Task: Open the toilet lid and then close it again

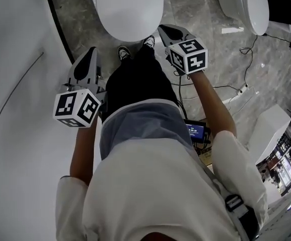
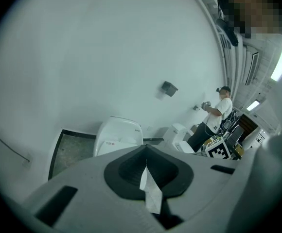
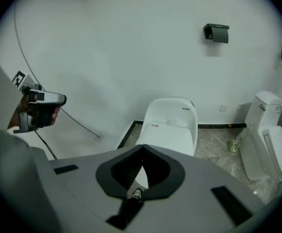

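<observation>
both tools clenched on nothing: the left tool and right tool flank the person's legs. the toilet lid lies down, just ahead of and below them, its long axis running away from the person. the right tool sits nearer its front rim and looks better placed to lift.

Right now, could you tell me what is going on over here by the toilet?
A person stands facing a toilet with a gripper in each hand. The lid is down, and neither the left gripper nor the right gripper touches it. Both hang in the air just in front of it, jaws together and empty. A second toilet stands off to the right.
</observation>
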